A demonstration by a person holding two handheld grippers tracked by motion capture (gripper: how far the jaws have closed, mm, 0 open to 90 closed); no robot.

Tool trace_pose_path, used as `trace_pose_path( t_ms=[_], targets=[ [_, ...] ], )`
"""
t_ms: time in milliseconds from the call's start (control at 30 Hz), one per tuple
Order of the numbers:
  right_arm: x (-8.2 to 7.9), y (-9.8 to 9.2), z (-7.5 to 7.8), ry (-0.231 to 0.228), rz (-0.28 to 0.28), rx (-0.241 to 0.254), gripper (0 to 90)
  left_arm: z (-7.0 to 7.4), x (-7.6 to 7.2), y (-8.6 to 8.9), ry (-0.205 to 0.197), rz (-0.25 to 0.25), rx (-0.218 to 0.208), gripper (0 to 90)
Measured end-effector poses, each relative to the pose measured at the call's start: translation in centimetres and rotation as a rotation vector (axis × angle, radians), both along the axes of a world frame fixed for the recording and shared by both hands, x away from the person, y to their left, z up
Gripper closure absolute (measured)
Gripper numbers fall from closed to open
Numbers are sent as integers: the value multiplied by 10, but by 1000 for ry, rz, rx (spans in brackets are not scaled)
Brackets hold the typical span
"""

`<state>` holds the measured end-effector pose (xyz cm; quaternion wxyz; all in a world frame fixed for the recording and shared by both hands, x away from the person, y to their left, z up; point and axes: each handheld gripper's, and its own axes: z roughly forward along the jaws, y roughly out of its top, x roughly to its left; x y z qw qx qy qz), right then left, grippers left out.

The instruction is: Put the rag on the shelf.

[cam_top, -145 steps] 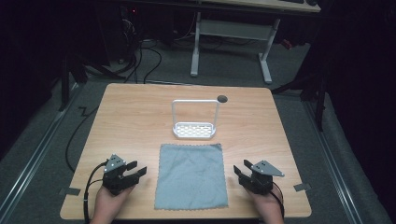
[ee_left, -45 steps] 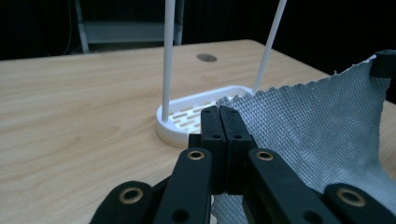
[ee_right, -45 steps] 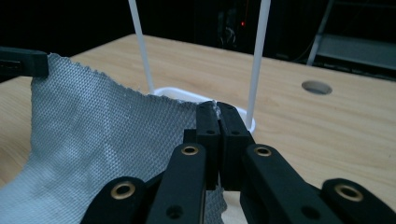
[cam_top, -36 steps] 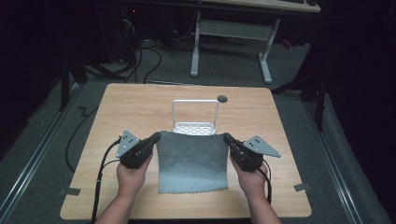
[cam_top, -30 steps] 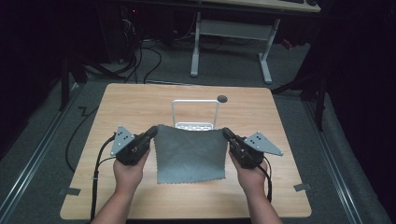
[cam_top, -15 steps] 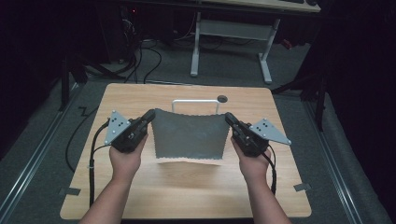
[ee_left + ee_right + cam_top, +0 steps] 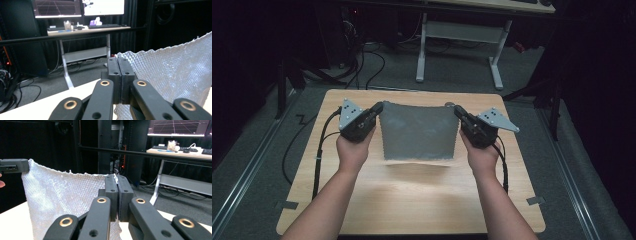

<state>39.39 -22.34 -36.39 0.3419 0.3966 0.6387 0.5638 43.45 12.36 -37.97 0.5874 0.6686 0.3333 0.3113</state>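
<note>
A grey cloth (image 7: pixel 418 131) was held up above the table (image 7: pixel 412 200), stretched between the two grippers; its top edge sagged slightly in the middle and its lower edge hung free, clear of the wood, with a soft shadow cast on the tabletop beneath it. The left gripper (image 7: pixel 376 111) was seen clamped on the cloth's upper left corner; in the left gripper view its jaws were pressed together, with the woven fabric (image 7: pixel 170 75) spreading away to one side of them. The right gripper (image 7: pixel 458 112) was likewise closed on the upper right corner; in the right gripper view a wisp of cloth edge (image 7: pixel 115 178) was pinched between the jaws, and the sheet ran off toward the other gripper (image 7: pixel 13 165) at the far corner. Both grippers were gripped from below by the person's hands, left (image 7: pixel 352 150) and right (image 7: pixel 482 156); a cable (image 7: pixel 318 160) was trailed from the left gripper across the table's edge.
</note>
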Motion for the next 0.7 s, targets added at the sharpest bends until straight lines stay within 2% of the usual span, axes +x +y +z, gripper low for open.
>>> trace_pose_path(
  t_ms=[33,133,167,233,267,300,367,433,467,533,567,600,633,667,700],
  targets=[
    [0,0,0,0,0,0,893,0,0,0,0,0,0,900],
    [20,3,1,20,-2,4,893,0,18,-2,16,29,18,900],
    [20,3,1,20,-2,4,893,0,18,-2,16,29,18,900],
    [33,4,0,30,-7,-1,893,0,30,-4,22,47,41,900],
    [36,5,0,32,-8,-5,893,0,30,-4,22,47,41,900],
    [41,5,-1,33,-13,-10,893,-1,38,-6,35,52,55,900],
    [45,5,-2,36,-16,-15,893,-1,43,-7,42,54,65,900],
    [58,4,-3,54,-27,-25,894,-2,48,-8,44,56,74,900],
    [58,4,-3,54,-27,-25,894,-3,52,-10,56,55,82,900],
    [72,2,-8,80,-44,-35,893,-6,60,-13,82,51,95,900],
    [72,2,-8,80,-44,-35,893,-6,60,-13,82,51,95,900],
    [79,0,-11,104,-49,-46,894,-11,66,-15,110,44,114,900],
    [82,-1,-13,113,-49,-47,894,-11,66,-15,110,44,114,900],
    [86,-2,-17,131,-50,-52,894,-18,72,-16,146,32,125,900],
    [86,-2,-17,131,-50,-52,894,-18,72,-16,146,32,125,900]
  ],
)
